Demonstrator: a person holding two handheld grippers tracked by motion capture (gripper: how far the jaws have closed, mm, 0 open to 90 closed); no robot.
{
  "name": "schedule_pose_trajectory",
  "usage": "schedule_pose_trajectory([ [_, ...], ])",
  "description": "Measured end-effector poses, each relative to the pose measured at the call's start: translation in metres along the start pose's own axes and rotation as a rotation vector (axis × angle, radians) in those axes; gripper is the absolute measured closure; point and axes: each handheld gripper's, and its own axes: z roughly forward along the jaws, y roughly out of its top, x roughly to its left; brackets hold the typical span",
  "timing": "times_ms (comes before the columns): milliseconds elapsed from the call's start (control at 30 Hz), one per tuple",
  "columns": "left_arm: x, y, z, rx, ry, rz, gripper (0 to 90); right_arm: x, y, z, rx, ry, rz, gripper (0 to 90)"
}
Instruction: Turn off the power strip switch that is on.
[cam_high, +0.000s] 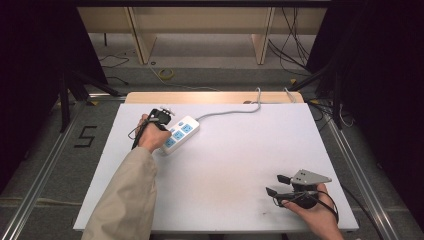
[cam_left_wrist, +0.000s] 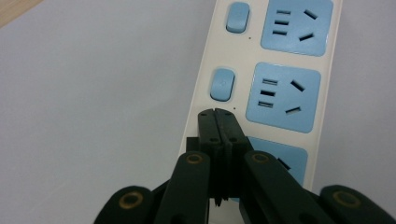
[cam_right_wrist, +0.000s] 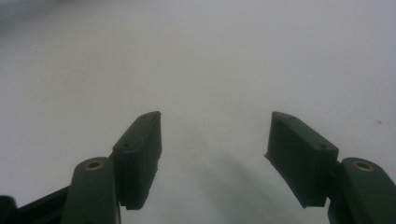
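A white power strip (cam_high: 181, 133) with blue sockets and blue switches lies at the table's far left, its grey cable (cam_high: 230, 111) running to the far edge. A hand holds my left gripper (cam_high: 162, 120) over the strip's near end. In the left gripper view, the left gripper (cam_left_wrist: 215, 115) is shut with nothing between its jaws. Its tips sit on the power strip (cam_left_wrist: 205, 60) just below the middle switch (cam_left_wrist: 222, 84), beside the nearest socket (cam_left_wrist: 289, 158). My right gripper (cam_high: 276, 184) stands open near the front right. In its own view the right gripper (cam_right_wrist: 215, 135) is over bare table.
The white table top (cam_high: 240, 155) stretches wide between the two grippers. A wooden strip (cam_high: 210, 97) runs along the far edge. Beyond lie a floor with cables, black stands at both sides and a wooden frame (cam_high: 200, 30).
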Motion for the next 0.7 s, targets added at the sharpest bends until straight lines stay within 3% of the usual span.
schedule_pose_trajectory([
  [233,0.0016,-0.0012,-0.0015,0.004,0.028,-0.008,90.0,0.0004,0.0001,0.0013,0.006,0.004,-0.003,36.1],
  [700,0.0063,-0.0057,-0.0037,0.003,0.001,-0.022,90.0,-0.0002,-0.0004,0.0013,0.006,0.001,0.001,36.0],
])
